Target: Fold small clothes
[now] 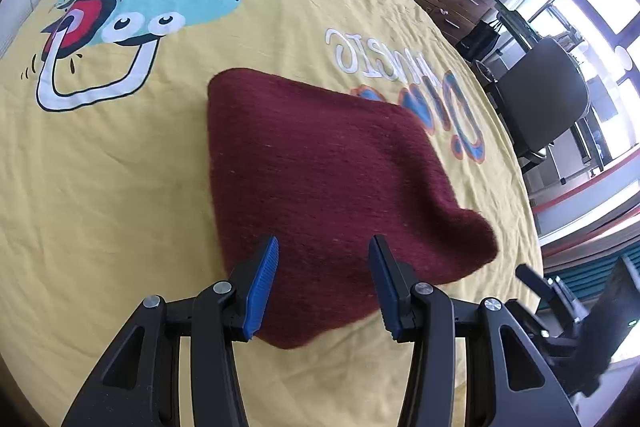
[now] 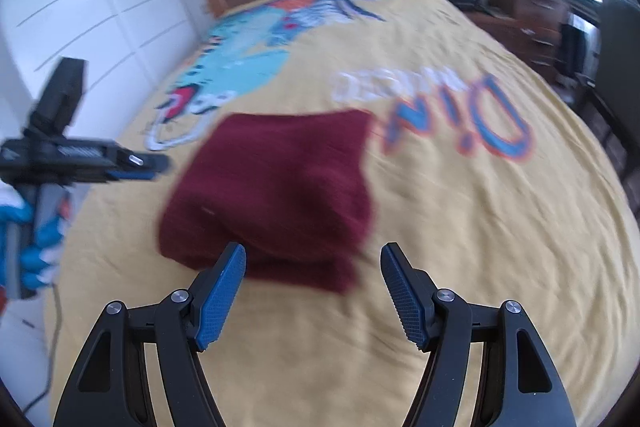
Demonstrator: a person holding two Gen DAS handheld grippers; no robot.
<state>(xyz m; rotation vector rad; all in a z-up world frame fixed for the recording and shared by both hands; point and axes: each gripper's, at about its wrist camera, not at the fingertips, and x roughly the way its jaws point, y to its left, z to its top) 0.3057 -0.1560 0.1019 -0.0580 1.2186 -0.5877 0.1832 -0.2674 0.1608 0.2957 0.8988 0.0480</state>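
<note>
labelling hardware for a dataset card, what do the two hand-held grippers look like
Both match: the left hand-held gripper and the right hand-held gripper have black plastic linkage arms with cut-out windows, silver round pivot pins, and finely ribbed blue pads. Seen from the right wrist, the left one's handle has blue and orange parts.

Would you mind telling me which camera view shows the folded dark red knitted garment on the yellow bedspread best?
The left wrist view shows the folded dark red knitted garment best: it is sharp, large and its knit texture is readable. The right wrist view shows the whole garment too, with stacked layers at its near edge, but motion blur softens it.
</note>
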